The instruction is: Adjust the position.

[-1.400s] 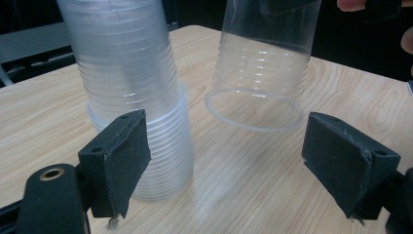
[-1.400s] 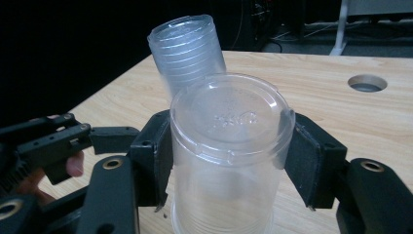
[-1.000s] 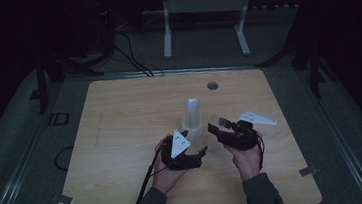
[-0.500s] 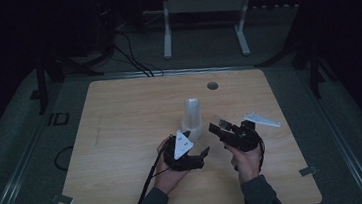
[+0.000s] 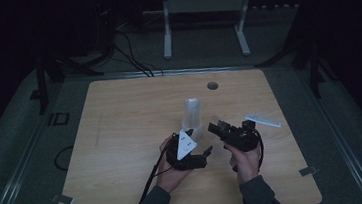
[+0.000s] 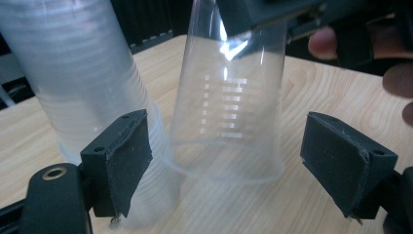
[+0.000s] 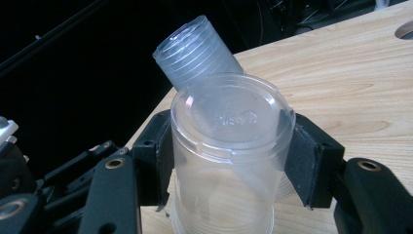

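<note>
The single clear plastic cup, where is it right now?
The single clear plastic cup stands upside down on the wooden table, pinched by the right tongs, just right of the stack of cups in the high view.

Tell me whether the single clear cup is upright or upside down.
Upside down: the single clear cup has its flat base on top, wide rim down, clamped by the right gripper.

The stack of cups (image 5: 192, 115) blocks the table's (image 5: 122, 138) middle; bare wood lies open to either side.
</note>
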{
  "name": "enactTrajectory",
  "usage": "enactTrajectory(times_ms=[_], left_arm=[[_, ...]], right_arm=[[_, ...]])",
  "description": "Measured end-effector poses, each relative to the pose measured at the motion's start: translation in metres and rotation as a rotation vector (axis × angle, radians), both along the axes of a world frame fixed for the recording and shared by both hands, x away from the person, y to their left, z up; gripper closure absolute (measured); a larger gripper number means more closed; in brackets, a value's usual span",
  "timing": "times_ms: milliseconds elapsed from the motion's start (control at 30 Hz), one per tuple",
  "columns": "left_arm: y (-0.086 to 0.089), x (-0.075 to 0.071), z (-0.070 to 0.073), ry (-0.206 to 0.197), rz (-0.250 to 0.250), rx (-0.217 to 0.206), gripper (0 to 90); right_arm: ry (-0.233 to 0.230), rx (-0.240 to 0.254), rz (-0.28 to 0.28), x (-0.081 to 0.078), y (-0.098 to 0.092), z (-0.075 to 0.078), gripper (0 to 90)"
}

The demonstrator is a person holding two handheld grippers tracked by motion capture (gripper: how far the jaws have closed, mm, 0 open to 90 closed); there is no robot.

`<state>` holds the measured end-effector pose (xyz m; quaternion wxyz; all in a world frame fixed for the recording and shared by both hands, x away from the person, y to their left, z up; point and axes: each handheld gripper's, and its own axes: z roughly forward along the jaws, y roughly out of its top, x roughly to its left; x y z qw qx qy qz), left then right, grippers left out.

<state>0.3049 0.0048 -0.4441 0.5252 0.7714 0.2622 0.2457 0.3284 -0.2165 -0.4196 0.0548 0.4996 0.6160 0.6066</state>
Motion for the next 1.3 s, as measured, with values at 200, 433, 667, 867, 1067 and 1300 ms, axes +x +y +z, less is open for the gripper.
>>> enactTrajectory(times_ms=[200,433,667,867,1067,1300], left_arm=[[-0.004,0.004,0.0,-0.022,-0.019,-0.015,15.8],[-0.008,0.01,-0.004,-0.032,-0.033,-0.062,15.3],[-0.007,0.015,-0.007,-0.024,-0.038,-0.118,15.4],[-0.005,0.018,-0.01,0.001,-0.043,-0.153,16.3],[-0.005,0.019,-0.011,0.006,-0.048,-0.167,19.7],[-0.006,0.021,-0.011,0.009,-0.041,-0.153,20.3]], right_arm=[[0.01,0.039,0.016,0.001,0.0,0.0,41.6],[0.015,0.061,0.027,0.001,-0.001,0.001,41.6],[0.021,0.088,0.036,0.002,-0.002,0.001,41.7],[0.026,0.111,0.043,0.002,-0.003,0.002,41.8],[0.029,0.119,0.048,0.002,-0.003,0.002,41.9],[0.034,0.127,0.054,0.002,-0.002,0.002,42.0]])
